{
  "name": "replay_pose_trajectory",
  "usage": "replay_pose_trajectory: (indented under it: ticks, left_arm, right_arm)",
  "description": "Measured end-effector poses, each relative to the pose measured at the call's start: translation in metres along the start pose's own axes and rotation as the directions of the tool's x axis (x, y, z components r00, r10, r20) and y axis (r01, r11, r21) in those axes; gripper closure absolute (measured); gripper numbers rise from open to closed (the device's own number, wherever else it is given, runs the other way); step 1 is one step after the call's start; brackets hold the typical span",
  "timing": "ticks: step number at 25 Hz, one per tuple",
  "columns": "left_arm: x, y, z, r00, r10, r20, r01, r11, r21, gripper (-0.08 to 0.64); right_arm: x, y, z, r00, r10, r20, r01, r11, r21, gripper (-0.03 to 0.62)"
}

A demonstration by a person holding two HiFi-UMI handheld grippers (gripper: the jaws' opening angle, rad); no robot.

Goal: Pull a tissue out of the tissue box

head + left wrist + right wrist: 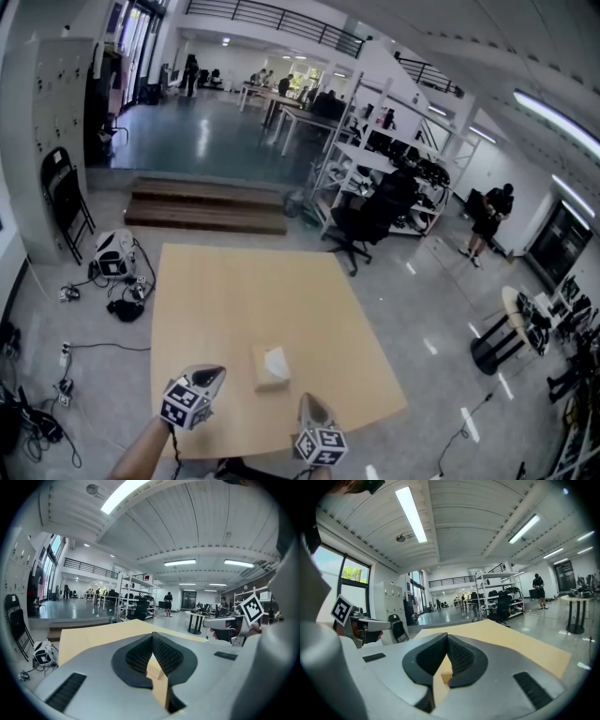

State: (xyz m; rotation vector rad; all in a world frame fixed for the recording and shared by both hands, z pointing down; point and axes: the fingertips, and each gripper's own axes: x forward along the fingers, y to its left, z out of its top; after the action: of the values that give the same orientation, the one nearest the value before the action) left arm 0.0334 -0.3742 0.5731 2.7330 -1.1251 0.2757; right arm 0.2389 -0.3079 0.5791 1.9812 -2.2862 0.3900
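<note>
- Head view: the tissue box (271, 367) lies low in the middle, on the tabletop (244, 291). The left gripper (214, 373) and right gripper (307, 401) are near it, not touching. This looks like the reaching step.
- Left gripper view: fingers (164, 656) clenched, empty.
- Right gripper view: fingers (459, 658) clenched, empty. Next: open up, pinch the tissue (277, 357).

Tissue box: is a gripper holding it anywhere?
No, nothing is held. The left gripper and right gripper have shut, empty jaws, apart from the tissue box.
</note>
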Motion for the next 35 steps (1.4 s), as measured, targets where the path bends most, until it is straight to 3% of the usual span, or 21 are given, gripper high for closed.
replay_pose_trajectory:
  ticks: [15,35]
  left_arm:
    - [0.025,0.007,-0.04,0.997,-0.005,-0.078,0.001,0.999,-0.05,0.552]
    - [0.043,0.017,-0.084,0.981,0.003,-0.194,-0.028,0.992,-0.124,0.552]
  right_arm:
    - [0.028,-0.013,-0.036,0.996,0.009,-0.09,-0.007,1.0,0.024,0.592]
    - [0.064,-0.014,-0.092,0.97,0.07,-0.233,-0.053,0.995,0.081,0.592]
